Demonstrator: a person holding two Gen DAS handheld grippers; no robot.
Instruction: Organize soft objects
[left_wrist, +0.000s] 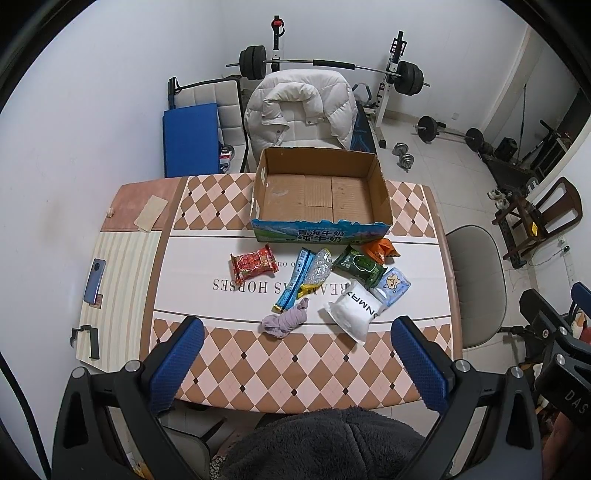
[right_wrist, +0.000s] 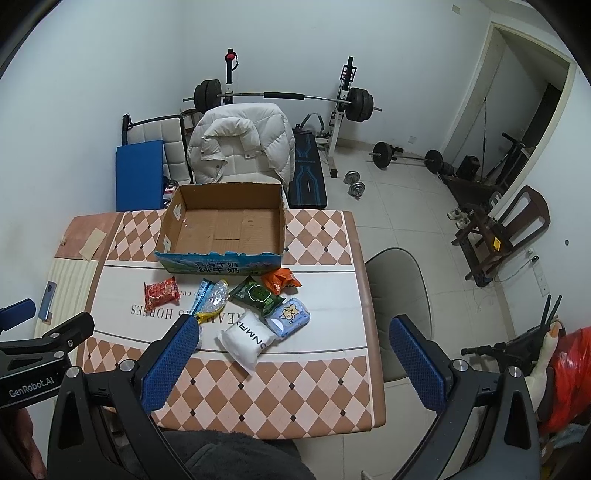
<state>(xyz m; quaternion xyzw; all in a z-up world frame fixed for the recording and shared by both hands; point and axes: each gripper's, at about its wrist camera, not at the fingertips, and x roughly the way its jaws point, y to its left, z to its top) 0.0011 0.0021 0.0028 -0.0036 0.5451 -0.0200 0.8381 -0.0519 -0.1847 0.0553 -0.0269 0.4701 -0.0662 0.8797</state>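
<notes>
An empty cardboard box (left_wrist: 321, 195) (right_wrist: 221, 229) stands at the table's far side. In front of it lie soft packs: a red snack pack (left_wrist: 254, 263) (right_wrist: 161, 292), a blue-and-silver pack (left_wrist: 309, 275) (right_wrist: 213, 298), a green wipes pack (left_wrist: 358, 266) (right_wrist: 257, 295), an orange pack (left_wrist: 379, 251) (right_wrist: 280, 279), a light-blue tissue pack (left_wrist: 392, 286) (right_wrist: 289, 316), a white pack (left_wrist: 354, 314) (right_wrist: 246, 341) and a lilac cloth (left_wrist: 286, 320). My left gripper (left_wrist: 295, 354) is open above the near table edge. My right gripper (right_wrist: 293, 358) is open, right of the left one; its left finger hides the cloth.
A phone (left_wrist: 94, 281) and a black clip (left_wrist: 86, 339) lie on the table's left strip. A grey chair (left_wrist: 476, 284) stands at the table's right. A chair with a white jacket (left_wrist: 299, 107) is behind the box. Gym weights sit beyond.
</notes>
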